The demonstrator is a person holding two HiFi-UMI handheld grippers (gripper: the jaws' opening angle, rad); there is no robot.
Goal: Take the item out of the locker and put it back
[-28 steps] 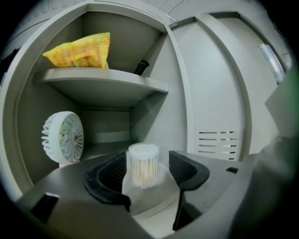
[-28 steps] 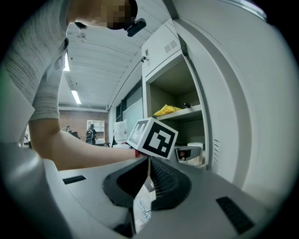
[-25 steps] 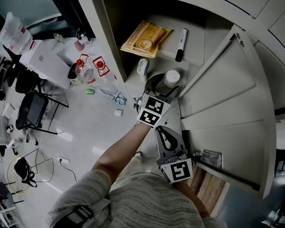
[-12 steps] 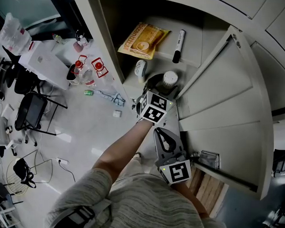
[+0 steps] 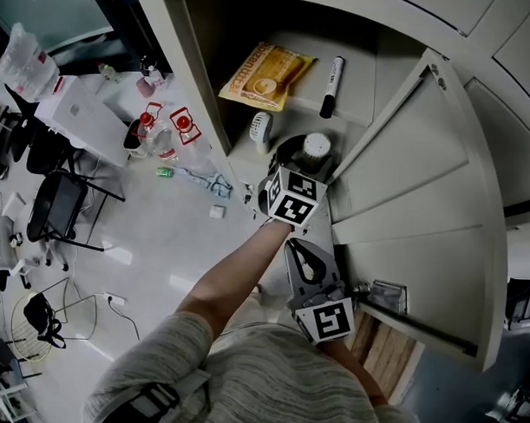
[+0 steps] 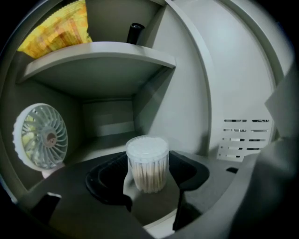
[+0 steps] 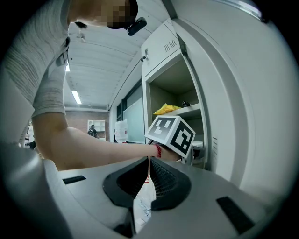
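Nearest us, our right gripper (image 7: pixel 148 161) shows jaws closed together, empty. Ahead, our left gripper (image 6: pixel 150 173) spreads its jaws wide around the upright cotton swab jar (image 6: pixel 147 156) without touching it. The jar is on the locker's lower shelf (image 6: pixel 93 144), with a small fan (image 6: pixel 41 136) at its 9 o'clock.

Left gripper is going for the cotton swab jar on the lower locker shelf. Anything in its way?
Nothing visible. The cotton swab jar stands between the open jaws of the left gripper, and the small fan sits off to the jar's left, clear of them.
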